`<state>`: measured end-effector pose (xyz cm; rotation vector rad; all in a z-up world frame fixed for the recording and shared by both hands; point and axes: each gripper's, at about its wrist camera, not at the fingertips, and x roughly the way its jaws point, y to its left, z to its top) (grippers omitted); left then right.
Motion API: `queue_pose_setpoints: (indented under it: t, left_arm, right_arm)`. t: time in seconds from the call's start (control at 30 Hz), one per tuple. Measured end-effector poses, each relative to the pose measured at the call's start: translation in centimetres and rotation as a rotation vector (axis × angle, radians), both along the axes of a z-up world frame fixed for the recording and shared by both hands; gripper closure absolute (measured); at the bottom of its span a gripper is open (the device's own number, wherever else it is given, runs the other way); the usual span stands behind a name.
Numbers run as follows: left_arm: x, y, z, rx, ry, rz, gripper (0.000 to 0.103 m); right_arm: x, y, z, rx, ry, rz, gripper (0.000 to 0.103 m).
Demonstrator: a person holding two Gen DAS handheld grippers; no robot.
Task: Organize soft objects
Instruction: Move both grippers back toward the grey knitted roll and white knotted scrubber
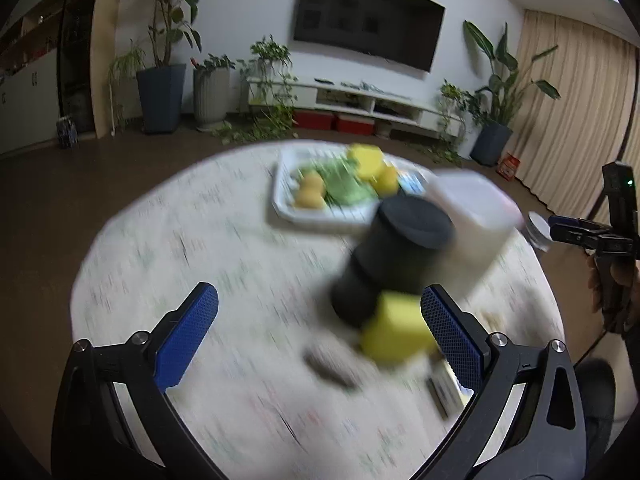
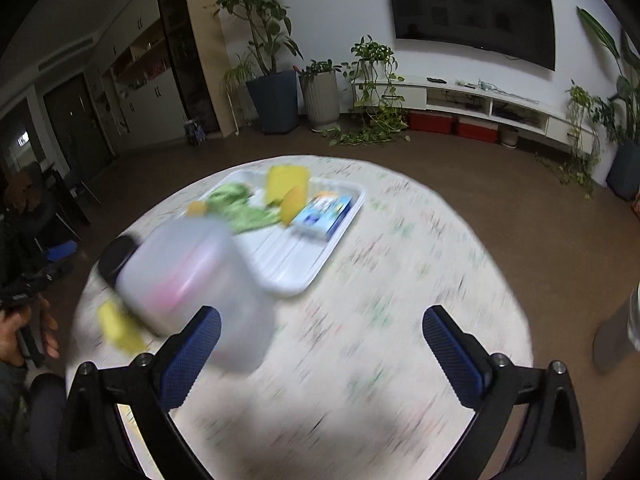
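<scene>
Both grippers hung over the round table (image 2: 360,280) with nothing between their blue pads: the left gripper (image 1: 320,336) stood at its widest, and the right gripper (image 2: 322,354) was equally spread and empty. Most of the soft things already lay in the white tray (image 2: 296,276) at the far side of the table: a yellow sponge block (image 2: 286,184), a crumpled green cloth (image 2: 240,210), a couple of small yellow-orange pieces that were too blurred to name, and a blue-and-white packet (image 2: 324,214). One loose yellow sponge (image 1: 396,330) remained outside the tray, at the foot of a black cylindrical canister (image 1: 396,256) and just beside the left gripper's right finger, with a translucent plastic container (image 2: 188,276) close behind. The next job was probably to collect that sponge, and to do it well the left gripper would need to slow down, centre the sponge between the pads, and close gently from the side away from the canister so as not to knock it over. The table wore a pale, speckled cloth. Beyond it lay a brown floor, potted plants (image 2: 272,80), a long white media cabinet (image 2: 480,104) with red boxes beneath, a wall-mounted television (image 2: 472,12), and beige curtains (image 1: 576,112).
</scene>
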<state>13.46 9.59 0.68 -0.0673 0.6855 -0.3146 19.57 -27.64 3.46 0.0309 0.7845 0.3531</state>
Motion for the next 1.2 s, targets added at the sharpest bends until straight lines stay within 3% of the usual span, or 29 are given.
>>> queue_pose_setpoints:
  t: [0.2,0.37,0.5,0.67,0.87,1.2]
  left_arm:
    - [-4.8,-2.8,-2.2,-0.009,0.034,-0.046,0.000]
    - [-6.0,-4.0,-3.5,-0.009,0.077,-0.052,0.000]
    - [-5.3,-4.4,-3.7,0.017,0.093,-0.048,0.000]
    - [-3.6,-4.0,-4.1,0.038,0.102,-0.023,0.000]
    - [-1.2,-4.5,-5.1,0.107,0.169,-0.081,0.000]
    - [1.9,-3.3,-6.0,0.156,0.229,-0.095,0.000]
  right_arm:
    - [-8.1,4.2,-2.3,0.098,0.017,0.017,0.000]
    - [-13.1,8.8,-4.9,0.068,0.015,0.014,0.000]
    - [-14.6,11.1,-6.8,0.049,0.041,0.014,0.000]
    - [-13.0,11.5,-6.2,0.043,0.040,-0.018,0.000]
    - [-9.6,13.1,-5.3,0.050,0.044,-0.025,0.000]
    - [-5.7,15.1,-7.2,0.028,0.114,-0.029,0.008]
